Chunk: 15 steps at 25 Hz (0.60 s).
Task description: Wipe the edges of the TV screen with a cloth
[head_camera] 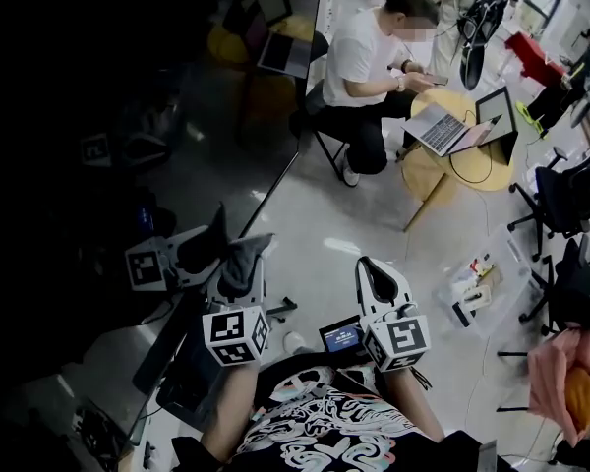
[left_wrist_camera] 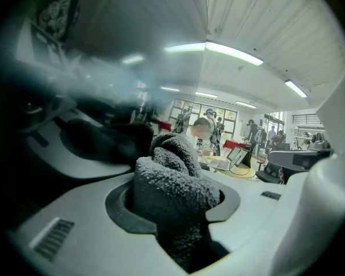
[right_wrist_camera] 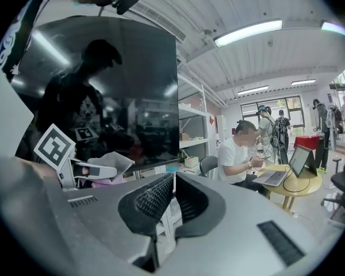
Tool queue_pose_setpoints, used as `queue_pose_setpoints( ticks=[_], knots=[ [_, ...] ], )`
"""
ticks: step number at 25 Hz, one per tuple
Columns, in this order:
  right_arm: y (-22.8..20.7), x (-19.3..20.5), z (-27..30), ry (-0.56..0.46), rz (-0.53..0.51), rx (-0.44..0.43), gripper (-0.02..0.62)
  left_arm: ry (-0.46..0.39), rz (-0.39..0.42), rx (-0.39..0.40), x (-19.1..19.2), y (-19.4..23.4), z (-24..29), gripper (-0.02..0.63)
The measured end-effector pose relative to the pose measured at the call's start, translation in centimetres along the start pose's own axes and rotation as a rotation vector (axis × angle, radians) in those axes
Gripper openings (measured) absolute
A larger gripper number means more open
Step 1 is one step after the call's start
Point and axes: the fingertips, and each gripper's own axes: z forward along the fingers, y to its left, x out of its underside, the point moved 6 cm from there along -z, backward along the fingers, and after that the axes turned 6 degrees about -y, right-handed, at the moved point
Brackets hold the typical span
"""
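Lower left in the head view, the left gripper (head_camera: 234,264) pinches a grey cloth (left_wrist_camera: 171,180) at the dark TV screen (head_camera: 128,126) edge; the right gripper (head_camera: 379,281), lower centre, has its jaws pressed together.

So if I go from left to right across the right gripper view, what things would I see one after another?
Grey cloth → white shelf → seated person → laptop. The big dark TV screen stretches behind the cloth, so it has no single place in the line.
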Motion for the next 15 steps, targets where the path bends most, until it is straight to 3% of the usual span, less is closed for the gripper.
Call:
queue_pose_setpoints(
  ticks=[5,15],
  knots=[
    [-0.6,-0.2,1.1,-0.008,0.0,-0.035,0.035,-0.014,0.008,-0.016,-0.3,-0.3,0.5,0.186],
    [-4.6,-1.6,4.6,-0.004,0.012,-0.168,0.035,-0.029,-0.002,-0.133,-0.6,-1.2,1.8,0.186]
  ],
)
